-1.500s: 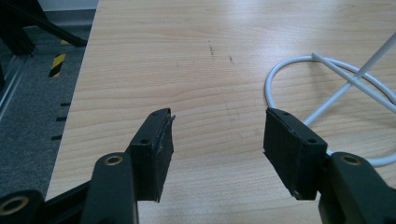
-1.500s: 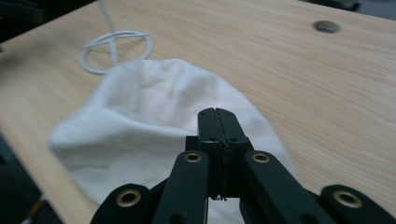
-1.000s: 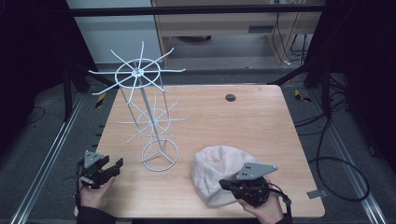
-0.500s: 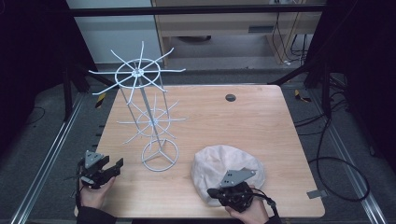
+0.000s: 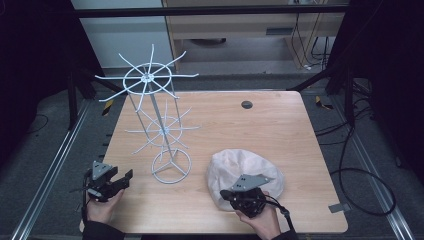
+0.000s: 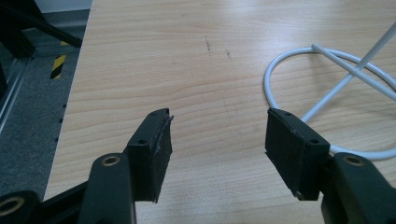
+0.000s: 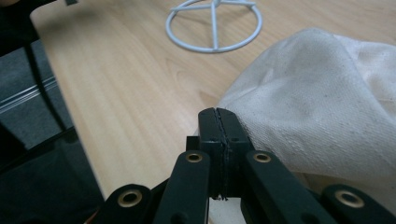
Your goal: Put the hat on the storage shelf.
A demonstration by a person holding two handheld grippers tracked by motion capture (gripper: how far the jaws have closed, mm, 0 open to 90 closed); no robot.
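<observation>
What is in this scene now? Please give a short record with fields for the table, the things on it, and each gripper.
table: light wooden top
rack: white wire stand, upright, left of centre
cloth: cream fabric heap, near edge, right of rack
left gripper: jaws open, nothing between them, beside the rack's ring base
right gripper: jaws shut, at the cloth's edge; whether cloth is pinched cannot be told

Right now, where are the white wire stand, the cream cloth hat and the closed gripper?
white wire stand [image 5: 171,168]: high view, on its ring base.
cream cloth hat [image 7: 327,102]: right gripper view, on its crown.
right gripper [image 7: 219,116]: right gripper view, at its shut jaw tips.
</observation>
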